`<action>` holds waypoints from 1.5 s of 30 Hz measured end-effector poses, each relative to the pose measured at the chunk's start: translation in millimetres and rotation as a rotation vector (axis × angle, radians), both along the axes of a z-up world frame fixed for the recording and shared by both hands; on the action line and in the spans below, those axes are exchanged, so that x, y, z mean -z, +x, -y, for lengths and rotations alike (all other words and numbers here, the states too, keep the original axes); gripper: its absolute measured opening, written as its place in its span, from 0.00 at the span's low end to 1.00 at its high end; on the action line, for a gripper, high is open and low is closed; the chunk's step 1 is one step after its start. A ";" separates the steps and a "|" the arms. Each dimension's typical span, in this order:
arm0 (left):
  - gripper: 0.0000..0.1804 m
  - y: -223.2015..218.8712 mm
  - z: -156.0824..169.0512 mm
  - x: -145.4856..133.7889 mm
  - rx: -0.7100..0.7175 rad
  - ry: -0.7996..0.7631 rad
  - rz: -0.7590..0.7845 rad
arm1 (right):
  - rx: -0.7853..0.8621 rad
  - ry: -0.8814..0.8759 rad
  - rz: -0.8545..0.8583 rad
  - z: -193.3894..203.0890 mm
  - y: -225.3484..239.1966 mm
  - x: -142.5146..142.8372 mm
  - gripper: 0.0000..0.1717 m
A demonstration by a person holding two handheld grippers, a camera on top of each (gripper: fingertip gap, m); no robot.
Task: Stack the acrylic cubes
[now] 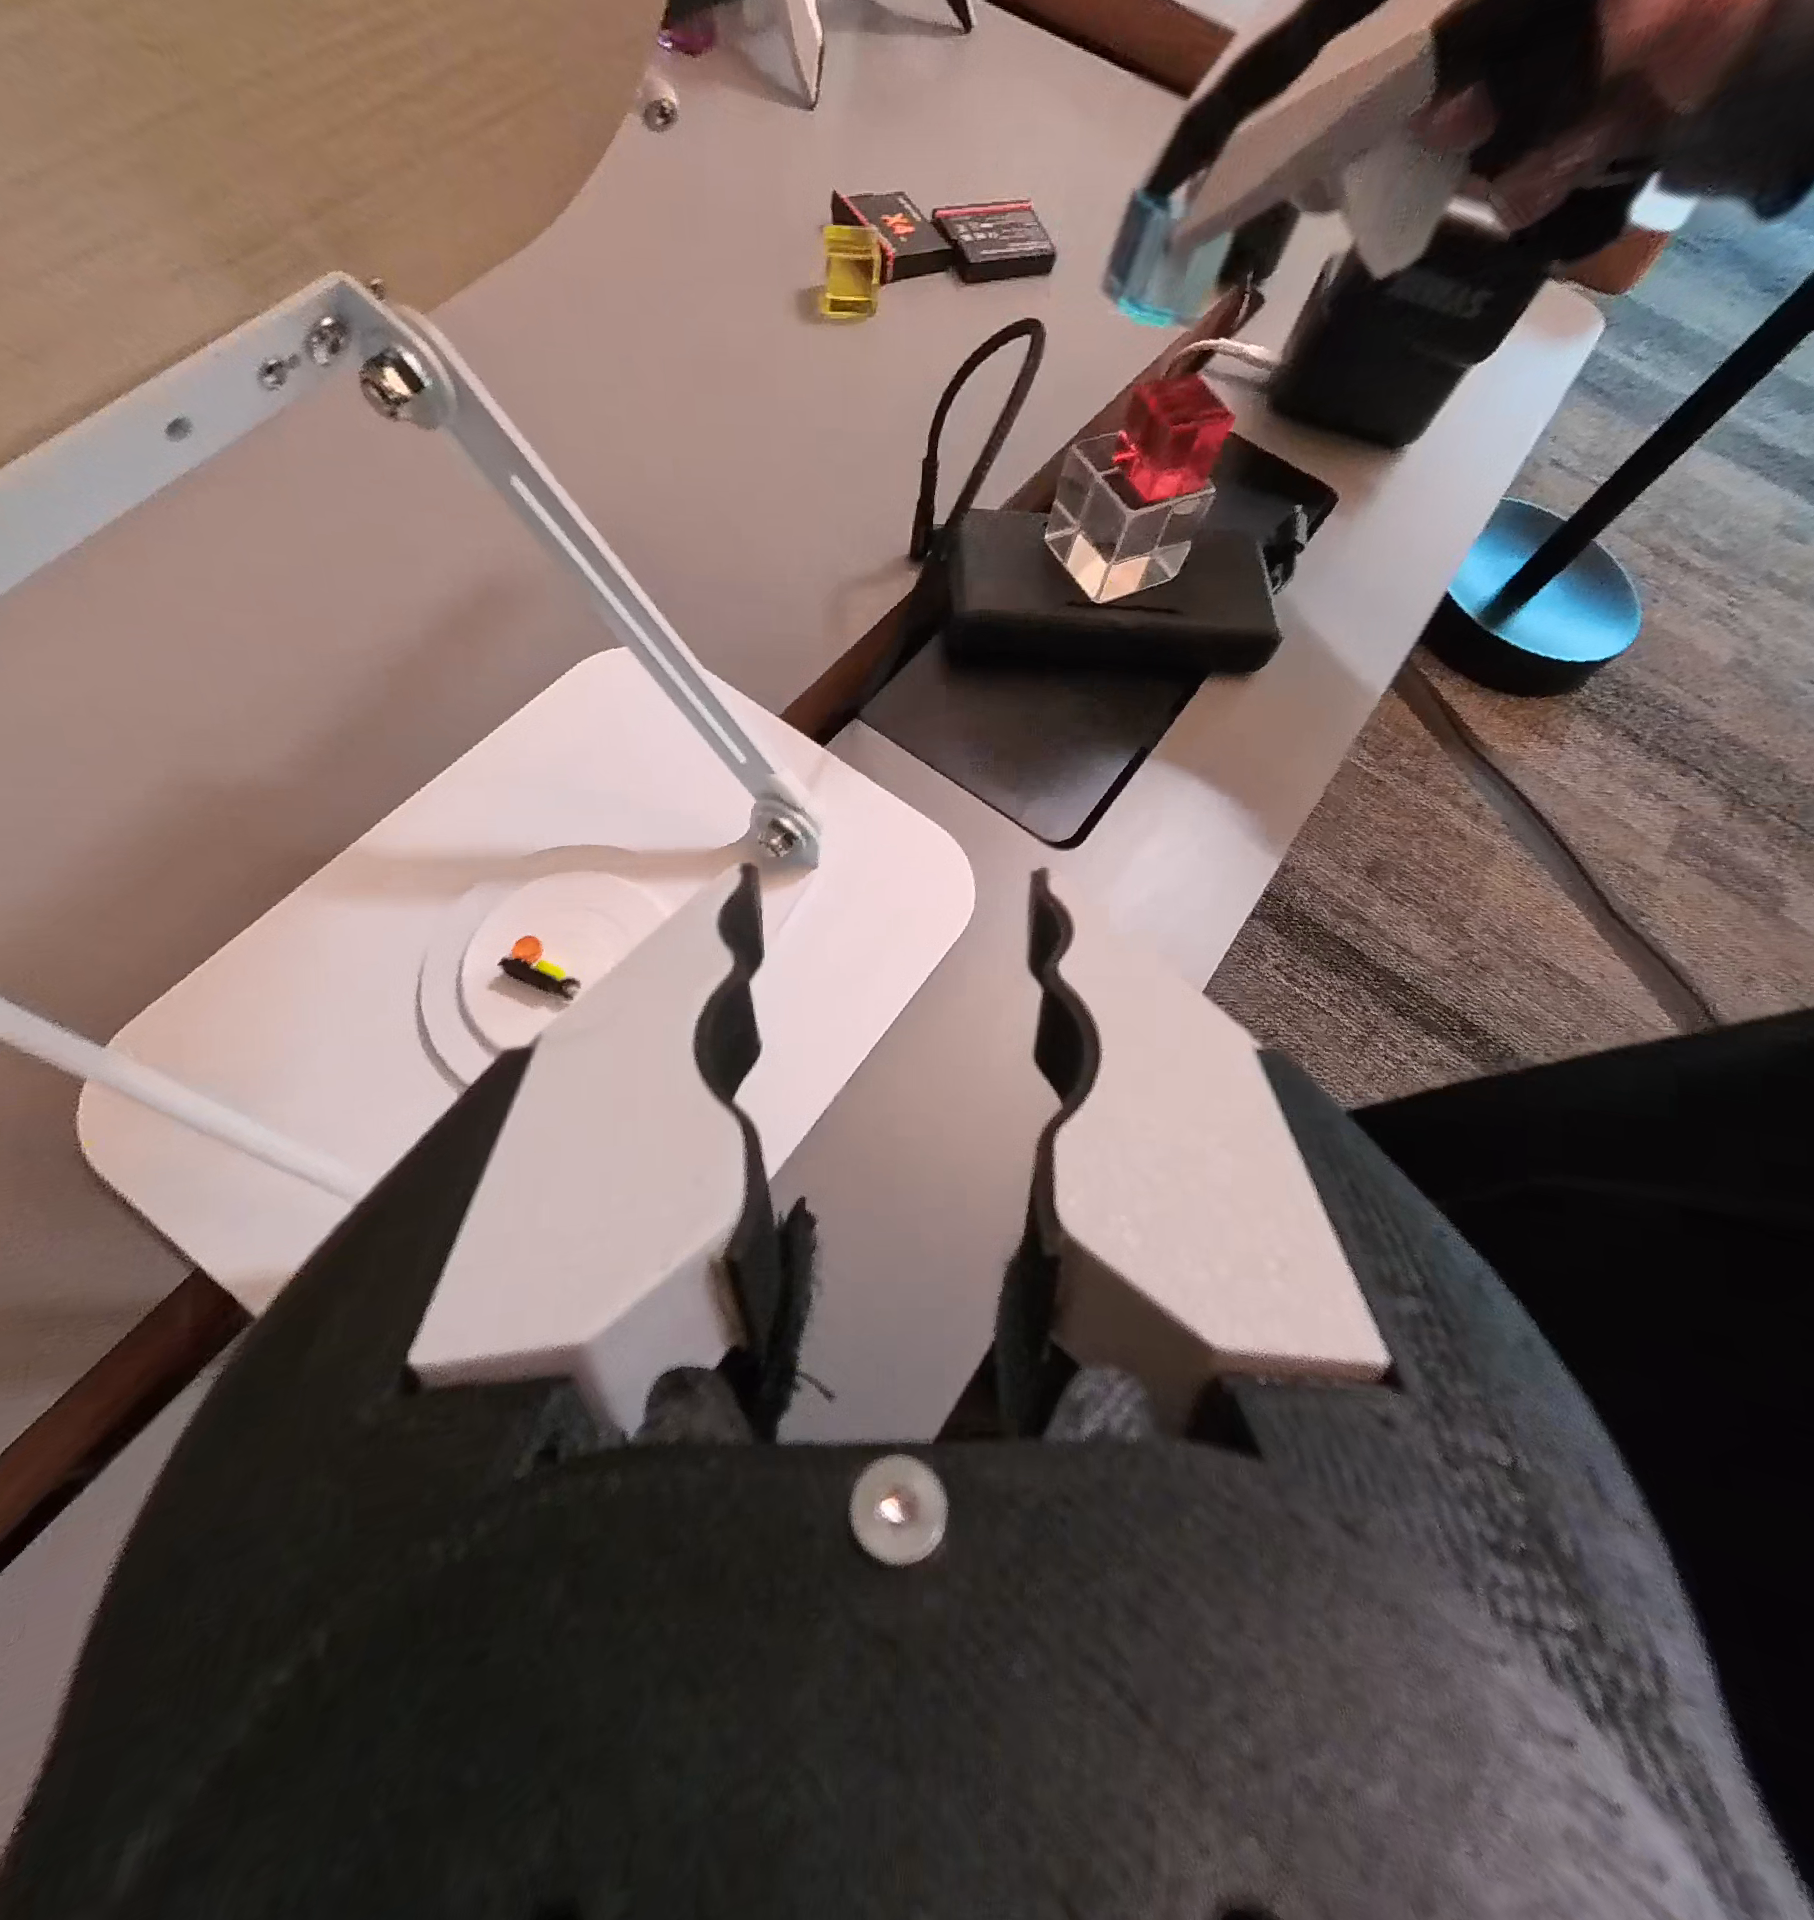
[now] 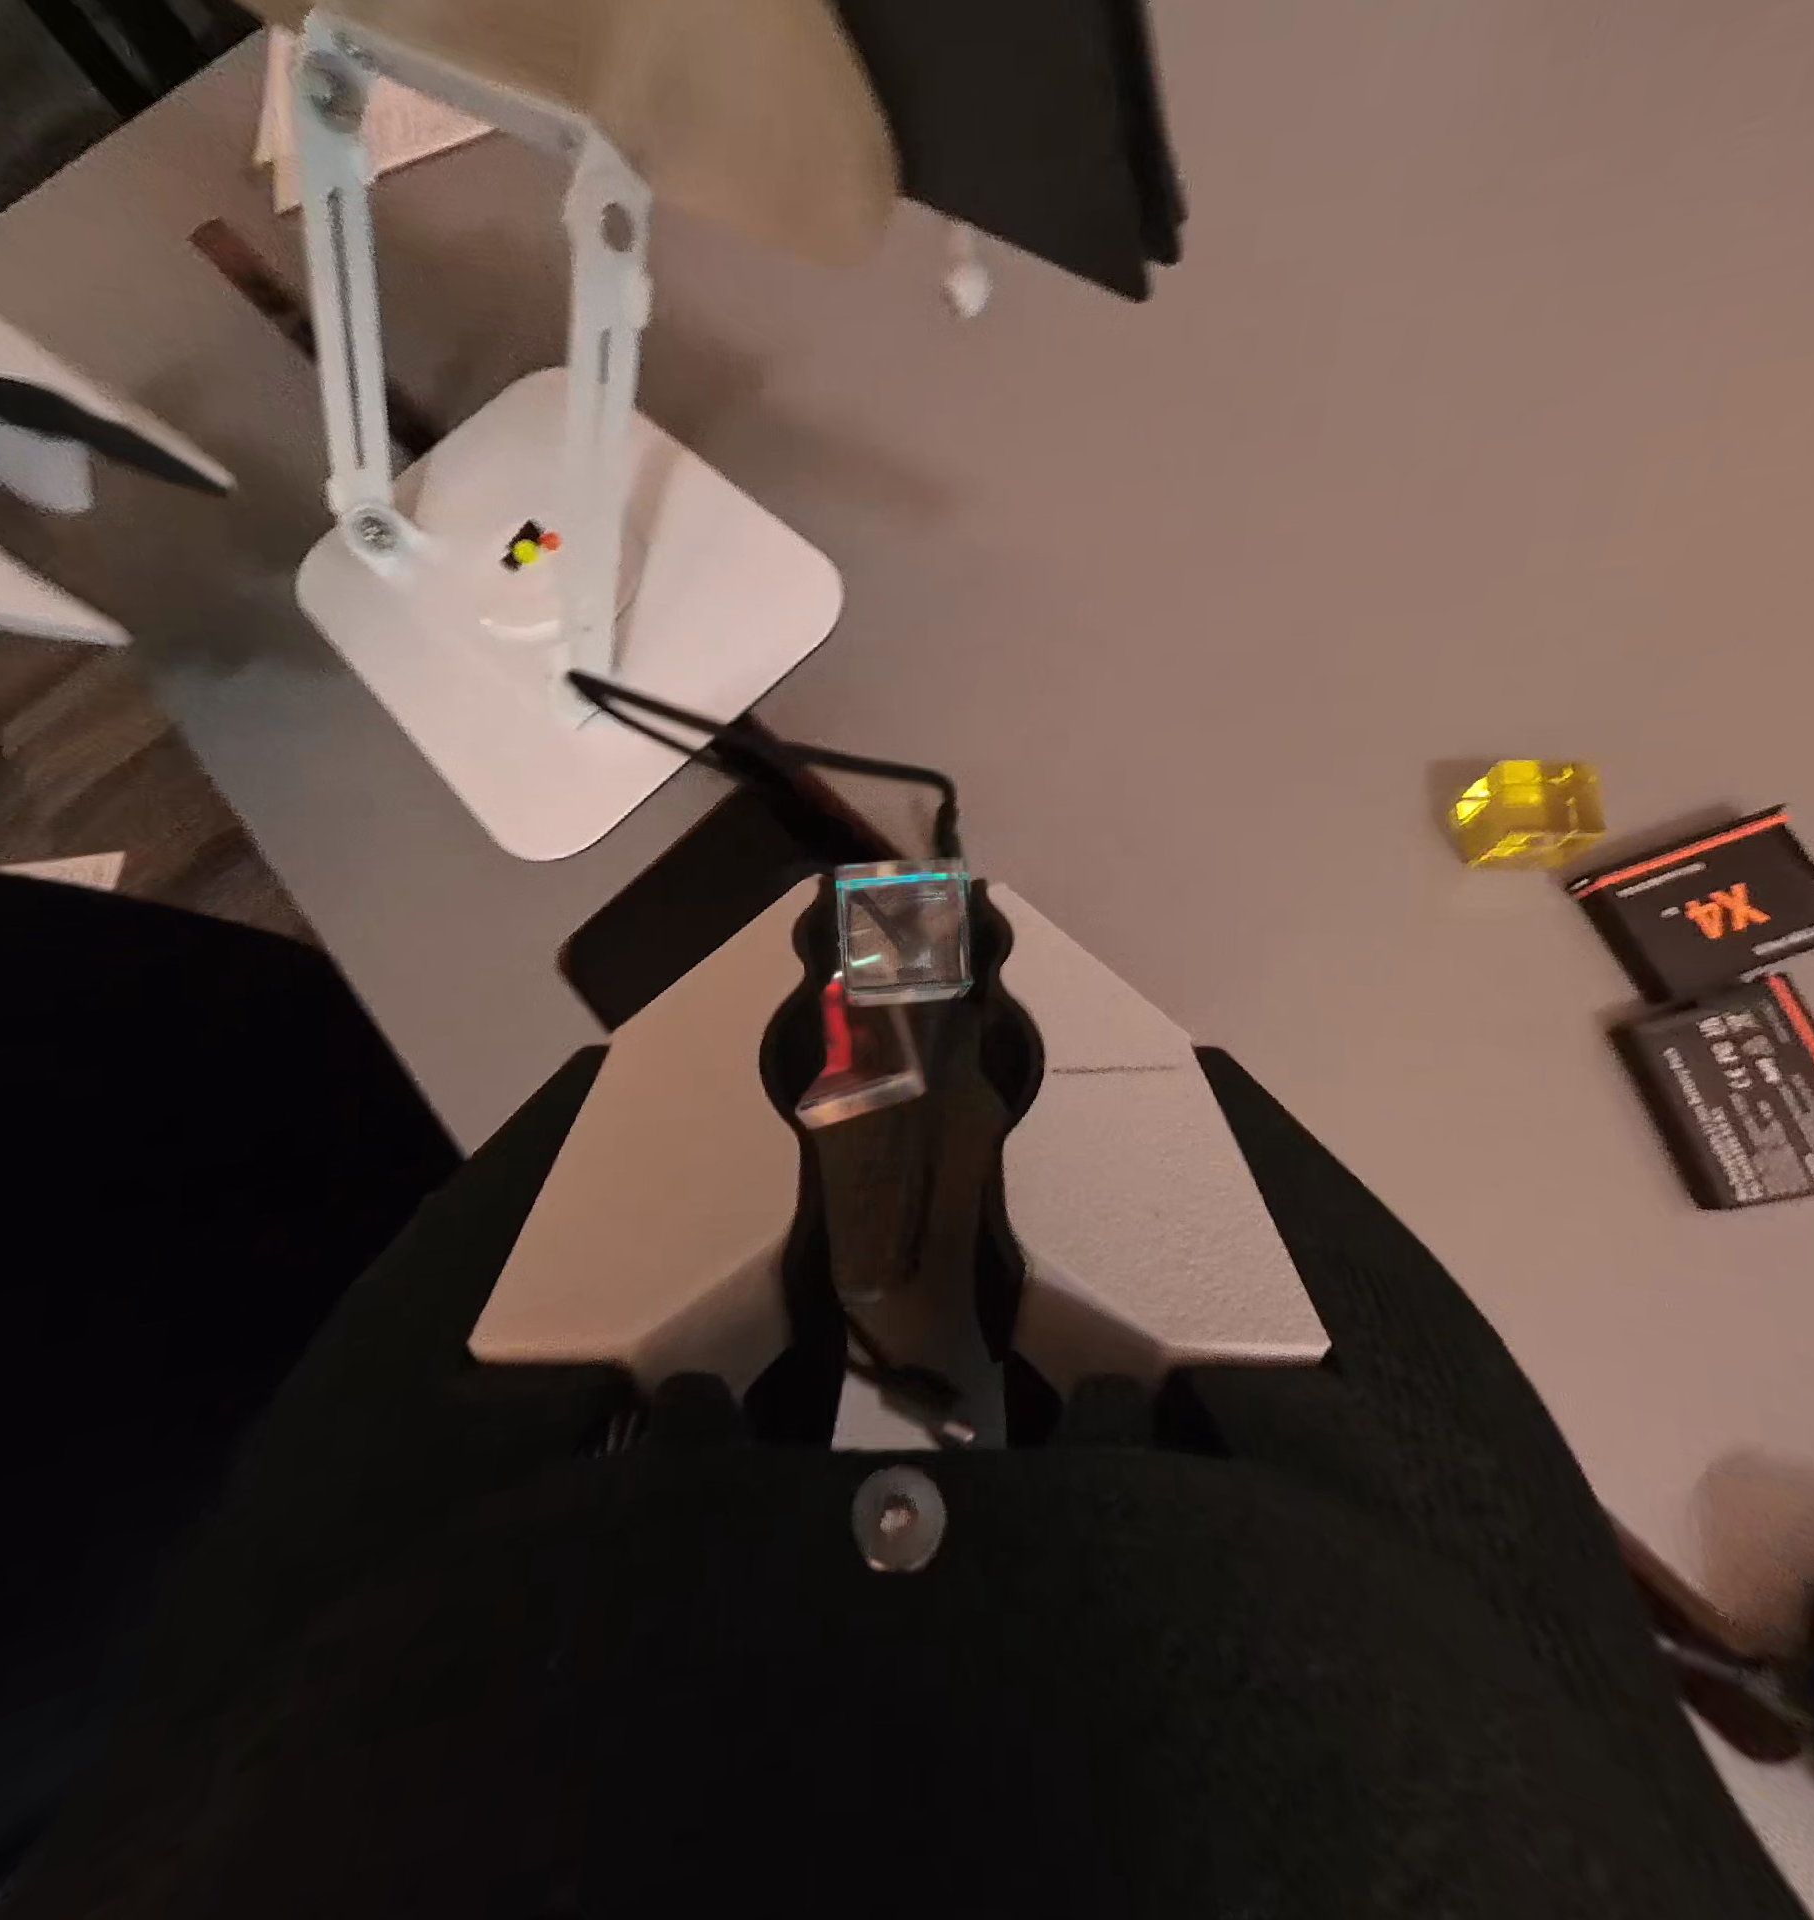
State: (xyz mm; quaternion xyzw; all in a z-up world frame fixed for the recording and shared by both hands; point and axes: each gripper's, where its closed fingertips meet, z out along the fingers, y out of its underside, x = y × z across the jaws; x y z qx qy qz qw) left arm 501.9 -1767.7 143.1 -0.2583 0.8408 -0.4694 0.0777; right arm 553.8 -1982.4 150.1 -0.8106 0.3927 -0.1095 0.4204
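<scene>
My right gripper point(image 2: 903, 925) is shut on a clear, blue-tinted cube point(image 2: 903, 940) and holds it in the air at its fingertips. The left wrist view shows that cube point(image 1: 1157, 265) held high at the top right. Below it, a red cube point(image 1: 1178, 436) sits on a clear cube point(image 1: 1126, 525), stacked on a flat black box point(image 1: 1111, 623). In the right wrist view this stack point(image 2: 851, 1060) shows between the fingers, under the held cube. My left gripper point(image 1: 892, 904) is open and empty, over the corner of a white stand base point(image 1: 529, 935).
A yellow cube point(image 1: 851, 272) lies by two small black boxes point(image 1: 944, 234) at the back of the grey table point(image 1: 674, 468). The stand's white jointed arm point(image 1: 591, 582) rises from the base. A black cable loop point(image 1: 976, 416), a tall black box point(image 1: 1402, 332) and a blue floor base point(image 1: 1537, 603) are near. Tip to tip, the grippers are about 25 cm apart.
</scene>
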 end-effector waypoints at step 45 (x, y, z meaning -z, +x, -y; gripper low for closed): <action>0.29 3.8 -32.4 -2.8 -0.126 0.045 0.000 | 0.269 -0.321 -0.080 86.2 160.0 96.3 0.26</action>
